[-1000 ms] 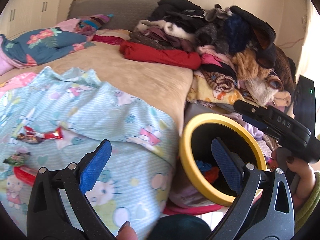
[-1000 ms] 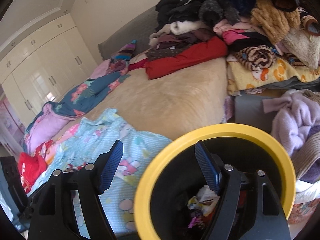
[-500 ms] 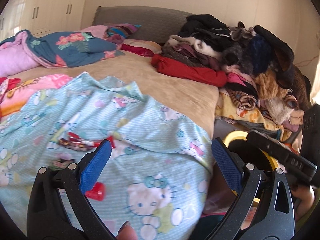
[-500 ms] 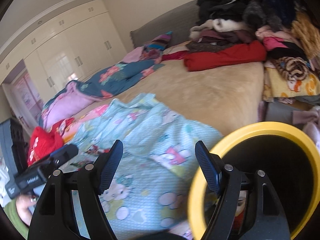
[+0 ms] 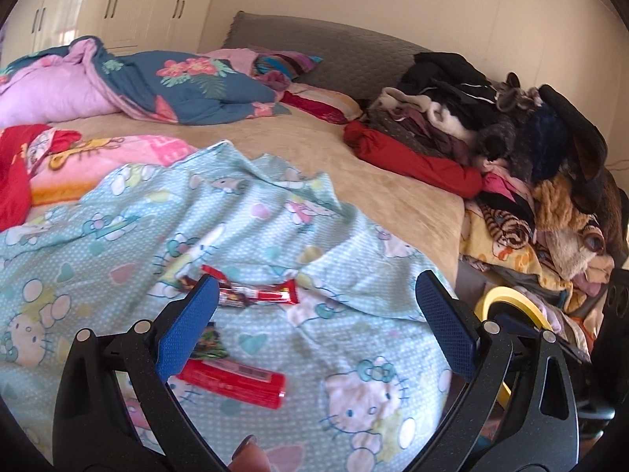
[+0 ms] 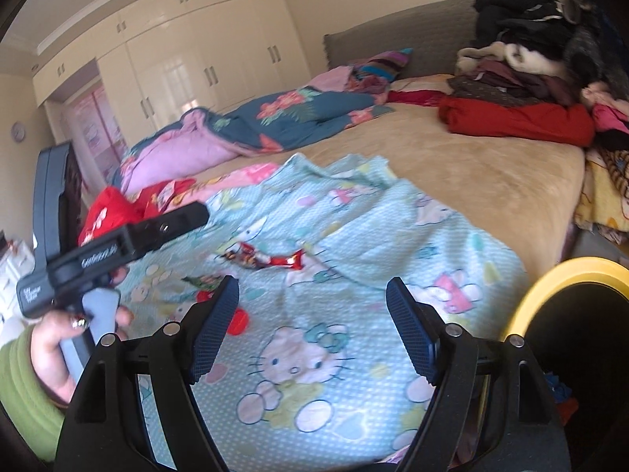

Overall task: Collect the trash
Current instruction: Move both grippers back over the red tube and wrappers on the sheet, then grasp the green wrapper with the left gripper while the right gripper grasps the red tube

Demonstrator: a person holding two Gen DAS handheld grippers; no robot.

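Three wrappers lie on the light-blue Hello Kitty blanket [image 5: 275,236]: a red candy wrapper [image 5: 255,295], a red packet [image 5: 236,383] and a small dark-green wrapper [image 5: 210,342]. My left gripper [image 5: 314,326] is open and empty, just above them. My right gripper [image 6: 312,328] is open and empty over the blanket's near edge; the red candy wrapper [image 6: 271,261] lies beyond it. The yellow-rimmed black bin [image 6: 566,287] stands at the right beside the bed, with trash inside; it also shows in the left wrist view [image 5: 511,305].
A tall pile of clothes [image 5: 511,137] covers the bed's right side, with a red garment [image 5: 412,165] at its foot. A blue floral quilt [image 5: 177,82] and a red cloth [image 6: 114,208] lie at the left. White wardrobes [image 6: 188,59] stand behind.
Both grippers have swung left, away from the bin and over the blanket. The wrappers now lie close under my left gripper. Both stay open.
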